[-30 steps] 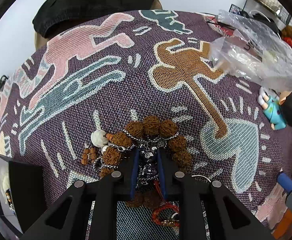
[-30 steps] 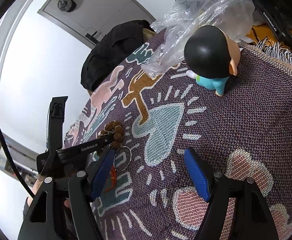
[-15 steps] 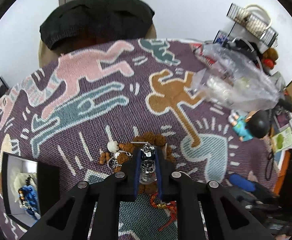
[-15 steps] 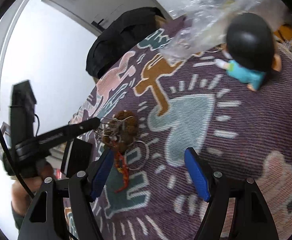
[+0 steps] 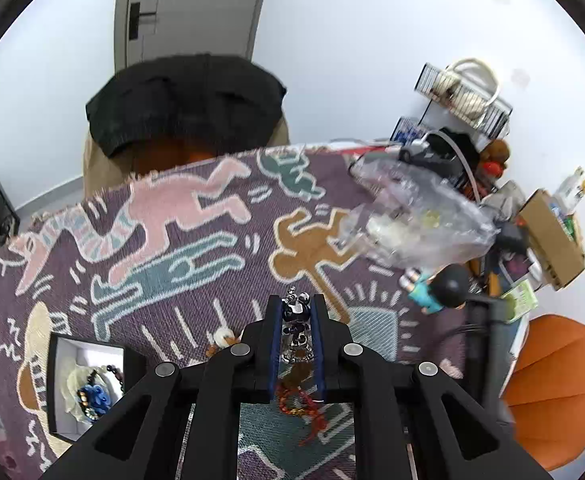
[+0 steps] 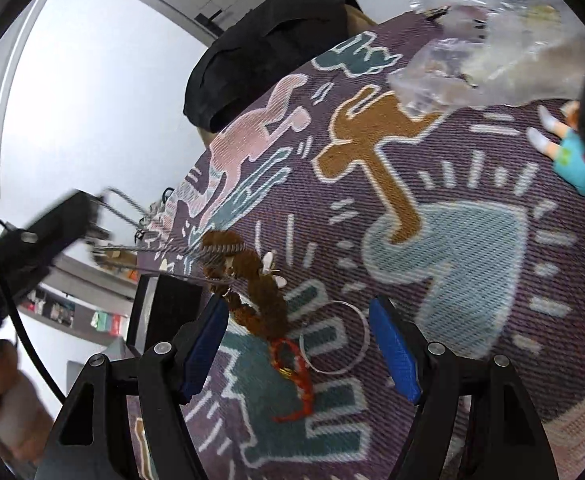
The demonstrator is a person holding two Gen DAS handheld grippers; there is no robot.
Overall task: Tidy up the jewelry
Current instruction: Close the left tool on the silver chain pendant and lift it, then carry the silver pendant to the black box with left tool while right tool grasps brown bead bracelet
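Observation:
My left gripper (image 5: 297, 312) is shut on a silver bear pendant (image 5: 295, 322) and holds it above the patterned blanket (image 5: 196, 240). Its silver chain (image 6: 148, 246) stretches taut down to a brown bead bracelet (image 6: 258, 280) that it is tangled with. A red knotted cord (image 6: 292, 364) and a thin wire hoop (image 6: 334, 338) lie by the beads. My right gripper (image 6: 300, 344) is open, low over the beads, cord and hoop. An open black jewelry box (image 5: 86, 384) with trinkets sits at the left.
A clear plastic bag (image 5: 416, 220) lies at the blanket's far right, a black-haired doll figure (image 5: 436, 288) beside it. A chair with a black garment (image 5: 184, 104) stands behind the table. Clutter and an orange chair (image 5: 552, 384) are at the right.
My left gripper has risen with the pendant, pulling the chain taut and dragging the bead bracelet. My right gripper has moved in over the beads and hoop, still open.

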